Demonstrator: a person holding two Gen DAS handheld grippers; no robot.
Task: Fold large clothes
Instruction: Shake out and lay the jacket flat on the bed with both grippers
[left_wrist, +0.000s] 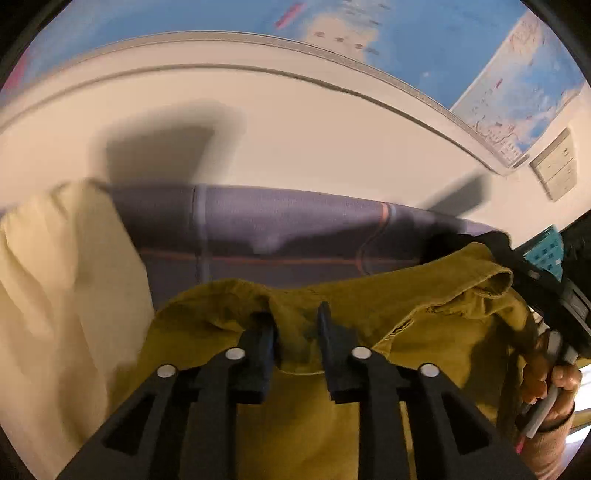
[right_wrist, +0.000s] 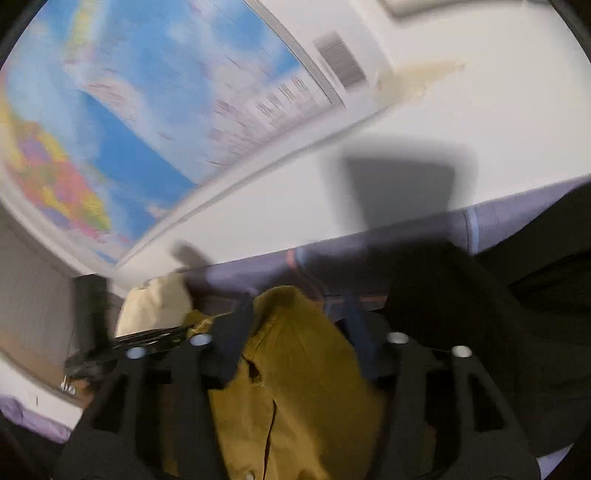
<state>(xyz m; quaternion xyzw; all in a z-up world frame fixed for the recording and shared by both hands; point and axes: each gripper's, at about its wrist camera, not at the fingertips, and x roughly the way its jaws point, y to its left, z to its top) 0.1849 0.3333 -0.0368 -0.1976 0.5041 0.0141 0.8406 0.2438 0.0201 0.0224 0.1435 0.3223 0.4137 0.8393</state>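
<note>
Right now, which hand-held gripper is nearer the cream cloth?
Left. The left hand-held gripper grips the mustard shirt right beside the cream cloth. The right hand-held gripper holds the shirt's far end.

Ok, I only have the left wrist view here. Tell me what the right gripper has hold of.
Observer: The right gripper has a thick bunch of the mustard shirt between its fingers, raised into a peak.
Operator: Say what part of the shirt that is.
Observer: It looks like an opening edge. A dark slit runs down the cloth below the fingers.
Operator: Now report what lies to the right of it.
Observer: A black garment is piled there, on the purple sheet.
</note>
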